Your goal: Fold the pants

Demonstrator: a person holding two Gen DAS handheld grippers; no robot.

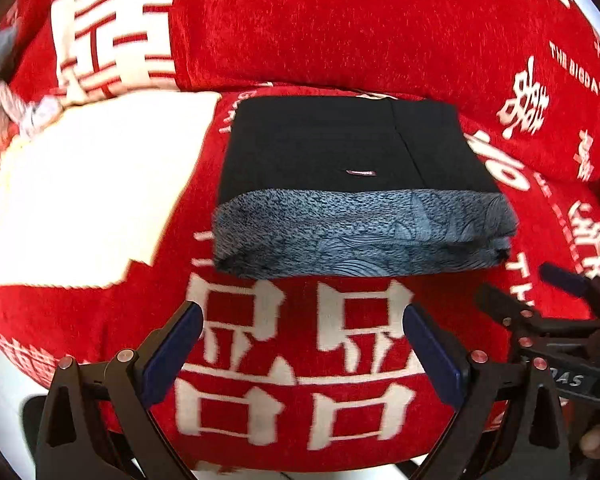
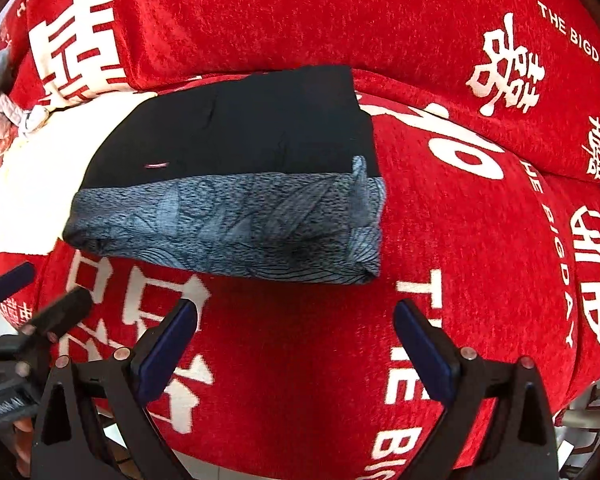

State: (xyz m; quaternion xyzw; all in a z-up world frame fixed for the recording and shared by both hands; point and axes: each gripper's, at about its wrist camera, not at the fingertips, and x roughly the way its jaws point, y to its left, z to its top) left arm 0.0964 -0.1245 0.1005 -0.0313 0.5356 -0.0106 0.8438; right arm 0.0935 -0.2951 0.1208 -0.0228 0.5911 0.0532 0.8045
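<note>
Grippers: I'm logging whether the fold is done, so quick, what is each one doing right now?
Left gripper: open, holding nothing, short of the folded pants.
Right gripper: open, holding nothing, also short of the pants.

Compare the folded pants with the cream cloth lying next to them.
The pants are black with a grey patterned band along the near edge; the cream cloth is plain and pale. The pants form a thick, squared bundle; the cream cloth lies flatter and spreads wider. Both rest on the red cover, and neither gripper touches them.
</note>
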